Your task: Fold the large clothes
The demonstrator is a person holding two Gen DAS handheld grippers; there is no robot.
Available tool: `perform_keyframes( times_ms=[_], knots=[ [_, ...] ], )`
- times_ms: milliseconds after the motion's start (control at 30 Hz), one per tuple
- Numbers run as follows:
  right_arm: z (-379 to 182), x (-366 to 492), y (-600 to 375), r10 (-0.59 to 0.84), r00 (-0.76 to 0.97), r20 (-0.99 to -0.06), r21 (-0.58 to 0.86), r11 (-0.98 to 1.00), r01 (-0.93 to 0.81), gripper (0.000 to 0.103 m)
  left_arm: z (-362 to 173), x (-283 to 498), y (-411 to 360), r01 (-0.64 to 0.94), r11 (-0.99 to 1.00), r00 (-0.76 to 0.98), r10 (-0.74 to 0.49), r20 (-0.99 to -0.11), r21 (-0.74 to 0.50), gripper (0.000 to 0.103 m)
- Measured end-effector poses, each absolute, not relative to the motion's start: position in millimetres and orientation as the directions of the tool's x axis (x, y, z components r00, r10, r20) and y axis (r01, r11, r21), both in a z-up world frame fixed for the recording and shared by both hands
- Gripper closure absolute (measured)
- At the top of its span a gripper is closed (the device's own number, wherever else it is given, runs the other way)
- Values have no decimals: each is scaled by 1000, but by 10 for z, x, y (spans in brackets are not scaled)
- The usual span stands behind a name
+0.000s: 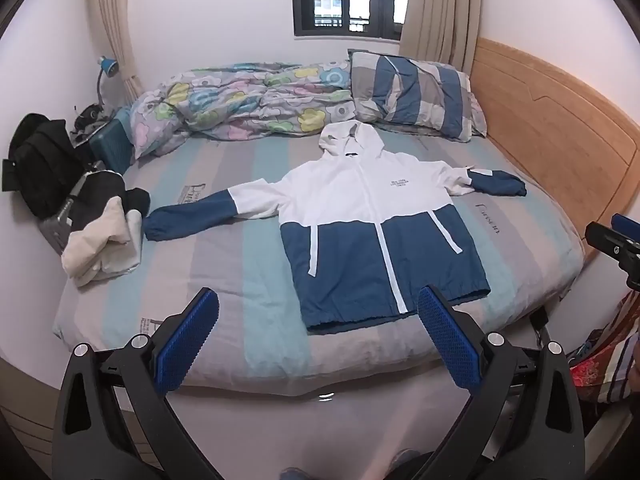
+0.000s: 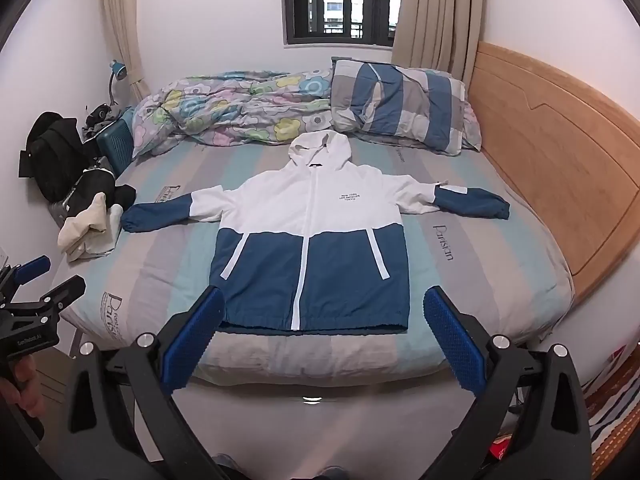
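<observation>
A white and blue hooded jacket (image 1: pixel 360 224) (image 2: pixel 312 240) lies spread flat on the striped bed (image 1: pixel 200 264) (image 2: pixel 460 280), front up, zipped, sleeves out to both sides, hood toward the pillow. My left gripper (image 1: pixel 318 304) hangs open near the bed's foot, off the hem's left corner, nothing between its blue pads. My right gripper (image 2: pixel 324 300) stands open over the hem, apart from the cloth. Each gripper shows at the edge of the other's view: the right gripper (image 1: pixel 616 240) at the right edge, the left gripper (image 2: pixel 36 280) at the left edge, held by a hand.
A floral duvet (image 1: pixel 248 100) and a checked pillow (image 1: pixel 416 92) lie at the bed's far end. Cream and black clothes (image 1: pixel 104 240) are piled at the left edge, with a black bag (image 1: pixel 40 164) beside them. A wooden headboard (image 1: pixel 552 128) runs along the right.
</observation>
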State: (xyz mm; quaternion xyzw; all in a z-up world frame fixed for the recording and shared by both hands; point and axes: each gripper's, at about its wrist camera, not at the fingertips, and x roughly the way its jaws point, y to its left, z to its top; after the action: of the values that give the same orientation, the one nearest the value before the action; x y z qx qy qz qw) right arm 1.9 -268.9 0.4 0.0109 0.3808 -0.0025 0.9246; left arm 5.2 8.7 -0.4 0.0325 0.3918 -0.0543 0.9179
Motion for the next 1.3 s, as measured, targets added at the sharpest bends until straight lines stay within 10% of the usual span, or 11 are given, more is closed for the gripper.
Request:
perform_keyframes(
  times_ms=[1300],
  knots=[
    [-18, -19, -2590, -2, 707, -707, 4, 1000, 8, 7, 33, 54, 83, 106, 994, 695, -51, -717, 31, 6]
  ],
)
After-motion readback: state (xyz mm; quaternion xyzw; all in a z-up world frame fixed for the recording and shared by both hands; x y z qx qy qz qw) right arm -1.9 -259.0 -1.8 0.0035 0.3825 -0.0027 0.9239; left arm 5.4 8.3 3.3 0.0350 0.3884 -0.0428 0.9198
